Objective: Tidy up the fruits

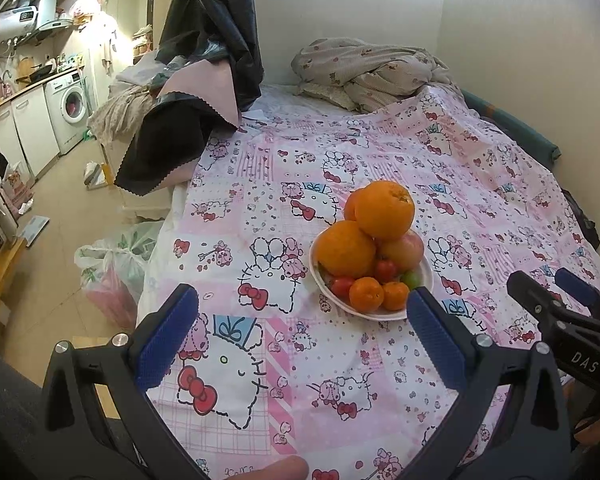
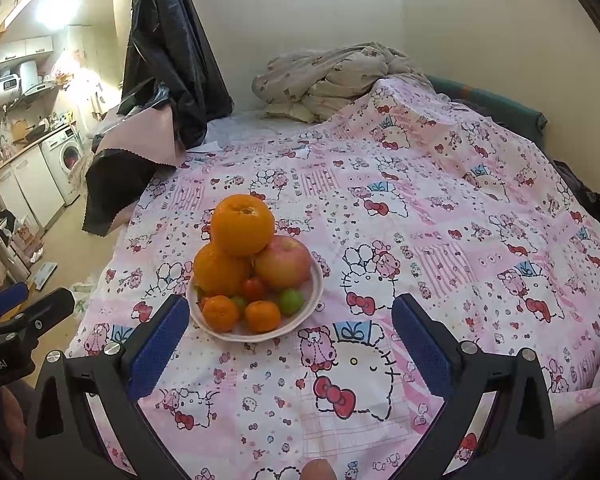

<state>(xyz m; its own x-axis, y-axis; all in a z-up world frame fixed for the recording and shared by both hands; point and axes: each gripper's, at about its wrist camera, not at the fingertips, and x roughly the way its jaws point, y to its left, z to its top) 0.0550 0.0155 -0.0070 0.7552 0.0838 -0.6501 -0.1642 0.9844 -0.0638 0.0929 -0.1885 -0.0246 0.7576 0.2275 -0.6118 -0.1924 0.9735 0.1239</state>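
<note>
Centrally in both wrist views, a shallow white bowl point(image 1: 423, 280) point(image 2: 315, 288) is seen resting on a bed covered by a pink-and-white cartoon-cat printed sheet point(image 1: 260, 208) point(image 2: 440, 208). Fruit is heaped in it: a large orange point(image 1: 385, 210) point(image 2: 243, 225) is perched on top, a second large orange point(image 1: 345, 249) point(image 2: 219, 268) and a pinkish-red apple point(image 1: 403, 251) point(image 2: 283, 262) are set beneath it, and two small mandarins point(image 1: 366, 294) point(image 2: 220, 313), red cherry tomatoes point(image 1: 386, 270) point(image 2: 254, 288) and a small green fruit point(image 1: 412, 279) point(image 2: 291, 300) are gathered at the front rim. The left tongs point(image 1: 300, 340) are held released, blue pads spread wide, low in the frame and short of the bowl. The right tongs point(image 2: 290, 346) are likewise released, with nothing grasped, just before the bowl. A crumpled beige quilt point(image 1: 372, 68) point(image 2: 332, 76) is piled in the upper part of each frame.
</note>
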